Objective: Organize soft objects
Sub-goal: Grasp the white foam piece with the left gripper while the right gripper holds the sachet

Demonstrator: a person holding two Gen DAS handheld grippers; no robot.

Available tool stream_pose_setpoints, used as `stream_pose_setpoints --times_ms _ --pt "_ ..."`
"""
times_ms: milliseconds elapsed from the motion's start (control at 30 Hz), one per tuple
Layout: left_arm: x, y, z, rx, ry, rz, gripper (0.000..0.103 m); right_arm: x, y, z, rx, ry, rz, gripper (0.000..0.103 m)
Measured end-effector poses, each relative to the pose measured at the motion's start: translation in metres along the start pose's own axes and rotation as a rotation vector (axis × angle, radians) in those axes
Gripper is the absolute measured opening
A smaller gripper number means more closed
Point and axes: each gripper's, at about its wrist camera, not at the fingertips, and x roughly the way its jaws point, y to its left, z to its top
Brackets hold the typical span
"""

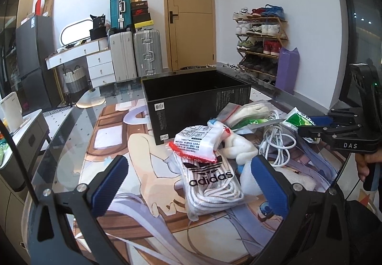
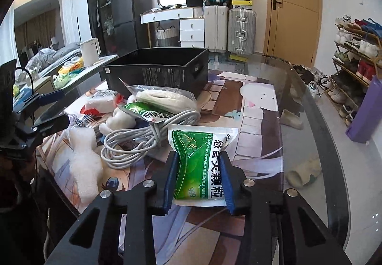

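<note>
My right gripper (image 2: 199,157) is shut on a green and white sachet (image 2: 203,143), its blue pads pressing both sides of the packet just above the table mat. In the left wrist view the same gripper (image 1: 310,127) shows at the right with the sachet (image 1: 298,119) in it. My left gripper (image 1: 188,164) stands open, and a clear pack of adidas socks (image 1: 210,183) lies on the mat between its fingers. A white pack with a red edge (image 1: 198,143) rests on the socks. An open black box (image 1: 191,98) stands behind the pile.
The pile also holds a white plush (image 1: 241,145), a coiled white cable (image 2: 133,143), a second green sachet (image 2: 148,112), a zip bag with a cream item (image 2: 162,98) and white foam (image 2: 83,157). The glass table's edge (image 2: 322,136) curves at the right.
</note>
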Motion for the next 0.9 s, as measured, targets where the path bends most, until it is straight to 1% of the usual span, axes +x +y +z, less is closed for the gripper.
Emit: stream_pose_setpoints --times_ms 133,200,267,400,500,733,833,900 --pt "-0.009 -0.001 0.002 -0.001 -0.02 -0.045 0.103 -0.003 0.0 0.0 0.004 -0.015 0.006 0.034" --pt "-0.01 -0.006 0.001 0.024 -0.028 -0.071 0.103 -0.005 0.001 0.0 0.005 -0.024 0.014 0.034" --pt "-0.009 -0.014 0.001 0.053 -0.024 -0.092 0.103 -0.009 0.002 -0.001 0.005 -0.033 0.019 0.034" --pt "-0.01 -0.034 -0.003 0.122 -0.007 -0.157 0.103 -0.014 0.006 -0.004 0.006 -0.051 0.031 0.034" --pt "-0.013 -0.049 -0.004 0.176 0.001 -0.186 0.103 -0.017 0.007 -0.005 0.008 -0.06 0.035 0.034" --pt "-0.008 -0.066 -0.007 0.236 0.045 -0.231 0.103 -0.022 0.004 -0.004 0.017 -0.077 0.029 0.034" --pt "-0.005 -0.073 -0.009 0.259 0.065 -0.241 0.103 -0.023 0.004 -0.004 0.016 -0.076 0.03 0.034" --pt "-0.001 -0.078 -0.01 0.278 0.076 -0.233 0.103 -0.023 0.004 -0.005 0.016 -0.077 0.033 0.034"
